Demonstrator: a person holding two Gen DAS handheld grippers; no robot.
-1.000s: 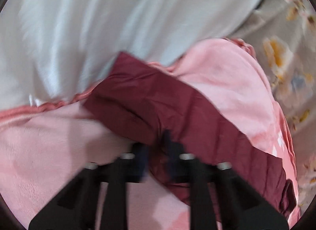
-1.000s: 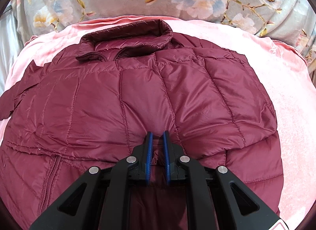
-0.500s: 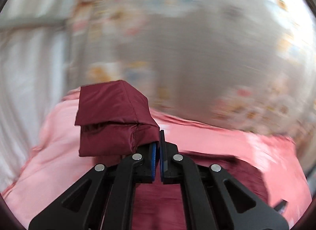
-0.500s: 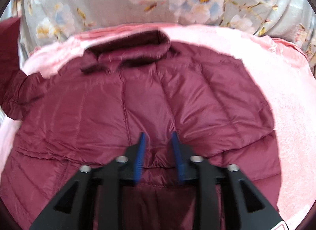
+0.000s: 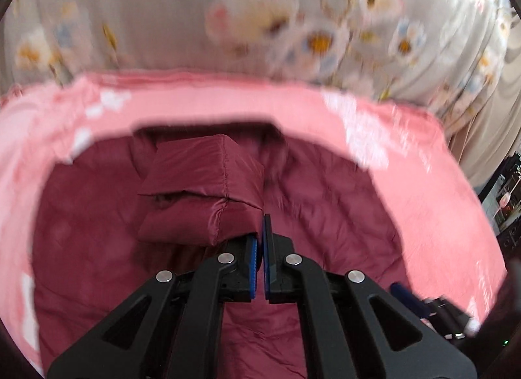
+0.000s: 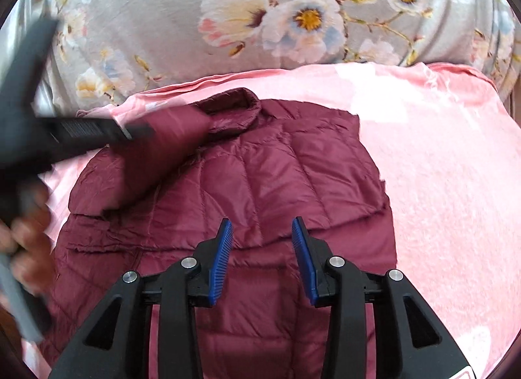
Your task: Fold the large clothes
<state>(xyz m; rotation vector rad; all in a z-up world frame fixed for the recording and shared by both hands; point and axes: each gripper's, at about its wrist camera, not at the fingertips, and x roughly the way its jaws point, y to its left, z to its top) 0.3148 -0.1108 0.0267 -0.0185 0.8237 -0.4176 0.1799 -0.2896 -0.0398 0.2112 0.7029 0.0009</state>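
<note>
A maroon puffer jacket (image 6: 276, 167) lies flat on a pink blanket (image 6: 439, 167), its collar at the far side. My left gripper (image 5: 260, 232) is shut on the cuff end of the jacket's sleeve (image 5: 202, 183) and holds it lifted above the jacket's body (image 5: 325, 216). In the right wrist view that gripper (image 6: 140, 131) comes in blurred from the left, with the sleeve (image 6: 162, 151) stretched across the jacket near the collar. My right gripper (image 6: 262, 232) hovers over the jacket's lower middle. Its jaws are opening, and nothing is between the blue pads (image 6: 221, 252).
Grey floral bedding (image 6: 228, 20) rises behind the pink blanket. A person's hand (image 6: 29, 242) grips the left tool's handle at the left edge. Bare pink blanket lies to the right of the jacket. Dark furniture (image 5: 501, 203) shows at the far right.
The left gripper has carried the sleeve from the blanket's left side up and over the jacket's body. The right gripper has let go of the jacket fabric, opened and lifted a little.
</note>
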